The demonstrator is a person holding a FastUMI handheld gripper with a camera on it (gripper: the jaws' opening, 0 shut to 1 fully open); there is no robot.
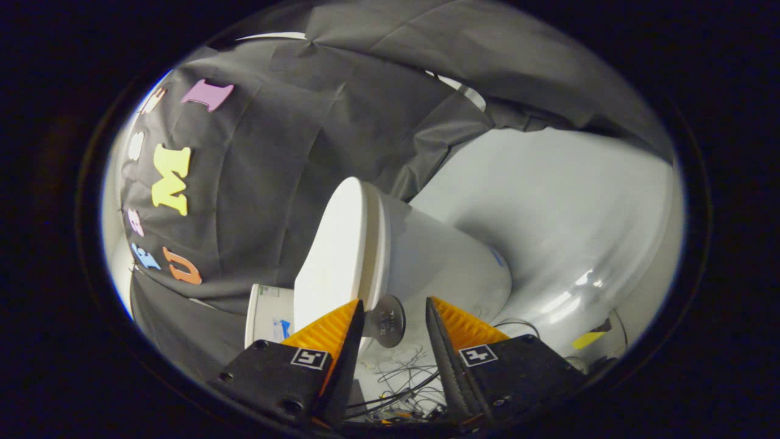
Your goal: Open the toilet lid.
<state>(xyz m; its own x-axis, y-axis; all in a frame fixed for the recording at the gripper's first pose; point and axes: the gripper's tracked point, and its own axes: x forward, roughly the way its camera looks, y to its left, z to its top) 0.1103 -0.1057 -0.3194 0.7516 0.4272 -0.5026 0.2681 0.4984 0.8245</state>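
A: Support surface?
B: The floor [548,201], pale grey, glossy, with bright glare patches on it. View is rolled sideways, so it runs up past the far side of the toilet.
A: What sits on it?
B: The toilet [445,262], white, base on the floor, lid [335,256] closed against the seat. A loose tangle of thin cables [402,372] lies on the floor between the fingers of the tool [395,317], which are spread apart with nothing held. A yellow strip [588,339] lies flat on the floor beyond the toilet.
A: Anything else?
B: A white tank [268,317] just beside the lid; can't tell its footing.
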